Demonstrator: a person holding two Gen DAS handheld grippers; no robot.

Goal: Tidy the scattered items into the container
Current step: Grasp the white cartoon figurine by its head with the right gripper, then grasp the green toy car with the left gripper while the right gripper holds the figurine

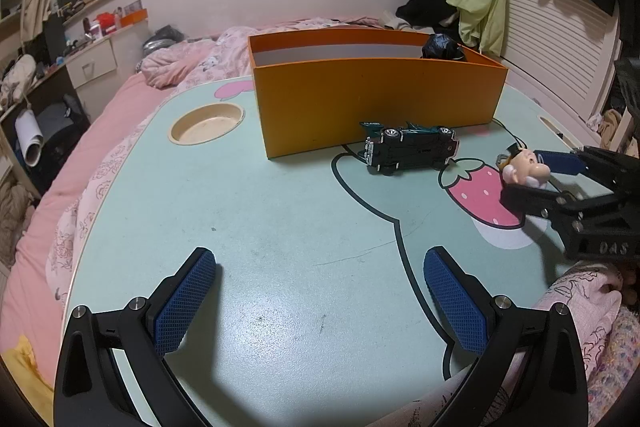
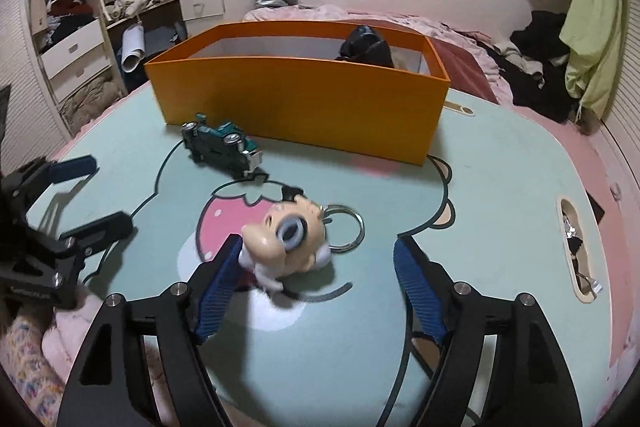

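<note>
keychain [image 2: 290, 241]: pale cartoon head, metal ring

One orange box [image 2: 304, 103] stands at the centre of the frame, with one black bundle [image 2: 366, 45] inside at its upper right. One green toy car [image 2: 220, 147] lies left of centre. One figurine-head keychain [image 2: 288, 239] sits low at centre. One round cup recess [image 1: 207, 123] marks the tabletop [image 1: 280, 227]. Two tools show: left tool [image 1: 320, 291], right tool [image 2: 320, 287].

On the table [image 1: 280, 227], the box [image 1: 372, 99] stands toward the far edge, a bag [image 1: 440, 47] in its right end. The toy car [image 1: 408, 147] lies on its side just before the box. Nearer my right, the keychain figure [image 2: 288, 239] rests between my right gripper [image 2: 320, 267] fingers.
</note>
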